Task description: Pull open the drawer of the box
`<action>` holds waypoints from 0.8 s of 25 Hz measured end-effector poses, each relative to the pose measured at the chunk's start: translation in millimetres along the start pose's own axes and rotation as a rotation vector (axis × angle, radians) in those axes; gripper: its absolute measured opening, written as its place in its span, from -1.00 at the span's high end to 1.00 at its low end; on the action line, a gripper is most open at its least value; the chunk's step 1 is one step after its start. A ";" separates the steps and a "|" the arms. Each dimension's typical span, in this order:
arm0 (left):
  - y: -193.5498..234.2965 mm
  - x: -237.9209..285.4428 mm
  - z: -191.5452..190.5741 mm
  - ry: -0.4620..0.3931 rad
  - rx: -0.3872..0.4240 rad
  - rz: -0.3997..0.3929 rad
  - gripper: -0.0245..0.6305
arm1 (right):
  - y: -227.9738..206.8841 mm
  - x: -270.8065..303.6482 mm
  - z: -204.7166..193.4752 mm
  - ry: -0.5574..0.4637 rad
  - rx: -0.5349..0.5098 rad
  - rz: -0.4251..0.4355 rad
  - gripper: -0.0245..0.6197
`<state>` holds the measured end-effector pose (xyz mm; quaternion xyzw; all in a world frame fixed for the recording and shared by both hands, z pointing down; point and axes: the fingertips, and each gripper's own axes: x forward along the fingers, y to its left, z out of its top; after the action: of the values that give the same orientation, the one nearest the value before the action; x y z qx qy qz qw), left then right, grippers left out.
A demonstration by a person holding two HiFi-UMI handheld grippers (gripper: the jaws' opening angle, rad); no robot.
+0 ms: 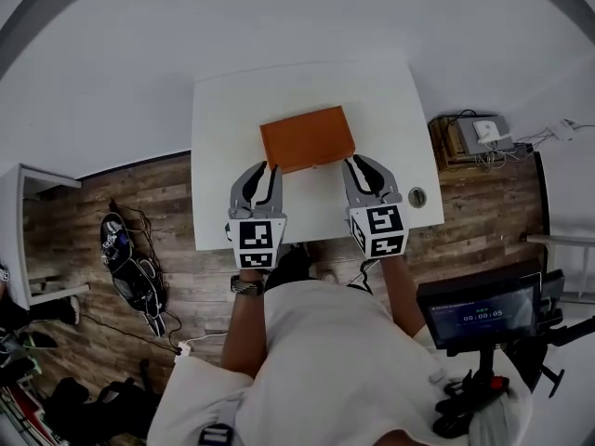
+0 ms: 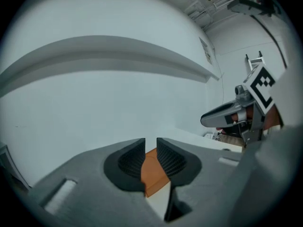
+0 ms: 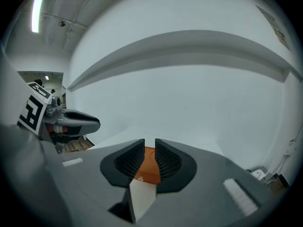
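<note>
Ahead of both grippers, on the white square table (image 1: 218, 147), lies the flat orange rectangular box (image 1: 308, 138). My left gripper (image 1: 264, 169) sits just beside its near left corner and my right gripper (image 1: 362, 163) just beside its near right corner. The box's long axis runs left to right, with the right end slightly farther from me. Both pairs of jaws stand a narrow gap apart and hold nothing; orange shows through each gap. Whether the tips touch the box, I cannot tell.
</note>
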<state>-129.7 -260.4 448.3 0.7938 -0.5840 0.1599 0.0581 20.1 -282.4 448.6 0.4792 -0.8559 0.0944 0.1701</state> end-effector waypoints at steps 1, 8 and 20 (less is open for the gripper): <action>1.9 5.5 -6.3 0.016 -0.008 -0.002 0.68 | -0.4 6.6 -7.8 0.020 0.008 0.001 0.70; 57.7 51.6 -66.6 0.138 -0.030 -0.025 0.68 | 23.6 91.9 -57.5 0.170 0.072 0.017 0.67; 47.2 77.8 -113.1 0.228 -0.090 -0.093 0.62 | 29.2 105.3 -139.5 0.349 0.141 0.025 0.58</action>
<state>-174.6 -314.2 575.4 0.7933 -0.5426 0.2199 0.1672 -27.6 -304.8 617.8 0.4556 -0.8105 0.2379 0.2810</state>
